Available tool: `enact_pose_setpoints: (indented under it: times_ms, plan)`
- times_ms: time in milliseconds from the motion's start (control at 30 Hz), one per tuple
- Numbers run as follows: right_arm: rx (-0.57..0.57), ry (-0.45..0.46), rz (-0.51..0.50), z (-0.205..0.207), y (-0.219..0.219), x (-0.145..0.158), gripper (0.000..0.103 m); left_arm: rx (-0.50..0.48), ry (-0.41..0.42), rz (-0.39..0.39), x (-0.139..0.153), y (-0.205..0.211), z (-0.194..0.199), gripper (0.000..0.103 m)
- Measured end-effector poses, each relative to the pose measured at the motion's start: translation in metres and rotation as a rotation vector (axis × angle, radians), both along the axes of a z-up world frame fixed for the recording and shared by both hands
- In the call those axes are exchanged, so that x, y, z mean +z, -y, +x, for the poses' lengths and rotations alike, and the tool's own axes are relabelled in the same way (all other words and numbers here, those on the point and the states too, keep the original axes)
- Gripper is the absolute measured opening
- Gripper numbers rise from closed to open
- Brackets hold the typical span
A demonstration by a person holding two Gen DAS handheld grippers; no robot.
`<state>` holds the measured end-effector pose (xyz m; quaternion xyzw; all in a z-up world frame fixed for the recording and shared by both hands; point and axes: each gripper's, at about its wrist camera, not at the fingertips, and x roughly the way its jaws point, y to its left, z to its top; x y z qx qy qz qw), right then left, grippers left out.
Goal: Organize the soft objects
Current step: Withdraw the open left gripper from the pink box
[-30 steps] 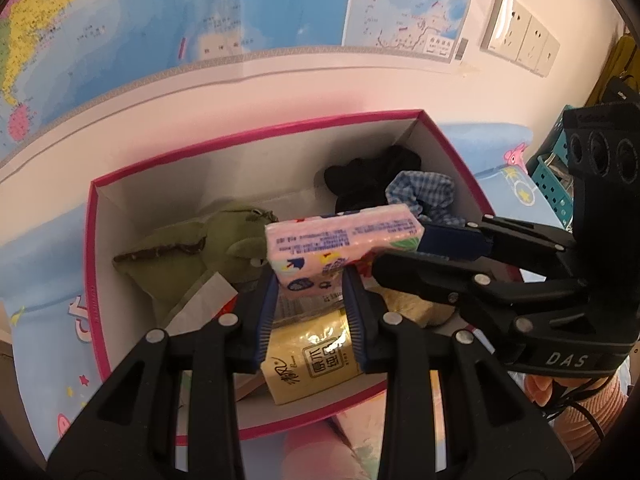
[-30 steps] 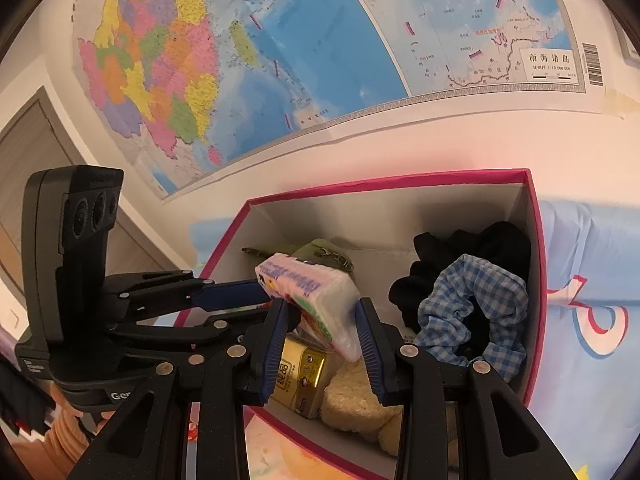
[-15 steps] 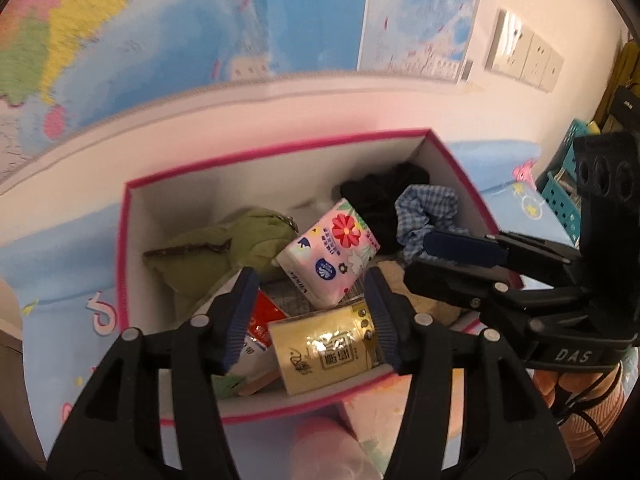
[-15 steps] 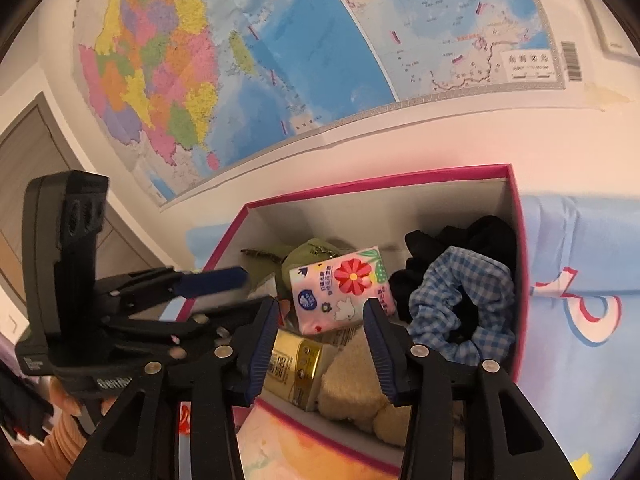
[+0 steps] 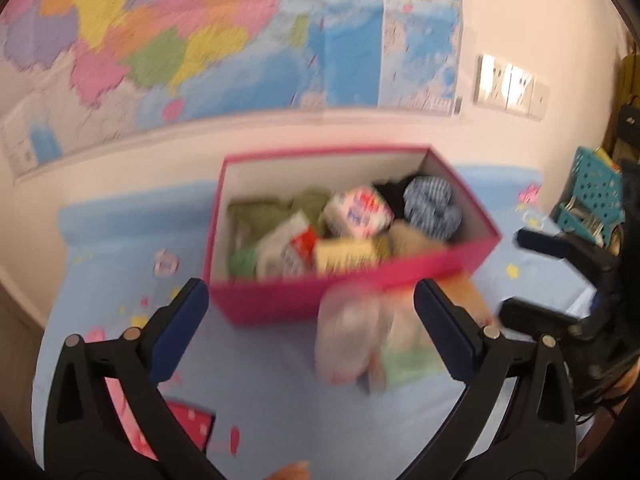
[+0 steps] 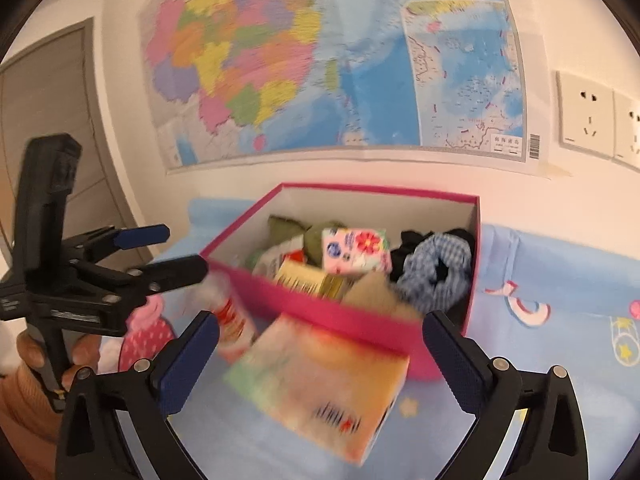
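A pink box (image 5: pixel 280 300) (image 6: pixel 344 312) stands on the blue sheet against the wall. In it lie the flowered tissue pack (image 5: pixel 358 212) (image 6: pixel 356 250), a green plush (image 5: pixel 260 212), a checked scrunchie (image 6: pixel 436 272), a gold pack (image 5: pixel 348 254) and other soft items. My left gripper (image 5: pixel 312 324) is open and empty, in front of the box. My right gripper (image 6: pixel 320 358) is open and empty above an orange tissue pack (image 6: pixel 324 388) lying before the box. A blurred pale pack (image 5: pixel 348 336) lies beside it.
A map hangs on the wall behind the box. Wall sockets (image 6: pixel 588 116) are at the right. A teal basket (image 5: pixel 592 196) stands at the far right. A pink strawberry-print item (image 6: pixel 144 344) lies at the left on the sheet.
Both grippers let go of the flowered tissue pack, which now lies in the box. Both have opened wide and pulled back from the box.
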<state>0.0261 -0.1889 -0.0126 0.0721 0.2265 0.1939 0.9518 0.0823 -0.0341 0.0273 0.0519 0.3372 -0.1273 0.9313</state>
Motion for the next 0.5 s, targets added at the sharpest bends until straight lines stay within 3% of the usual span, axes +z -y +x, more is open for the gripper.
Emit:
enact_pose_setpoints:
  times_ms: [267,500]
  plan:
    - [-0.026,-0.026,-0.008,-0.032,-0.012,-0.019,0.103,0.079,-0.063,0.004,-0.033,-0.010,-0.031,0.103]
    - [-0.016,-0.042,-0.049,-0.047,-0.018,-0.029,0.103,0.119,-0.017,0.018,-0.032,-0.018,-0.054,0.103]
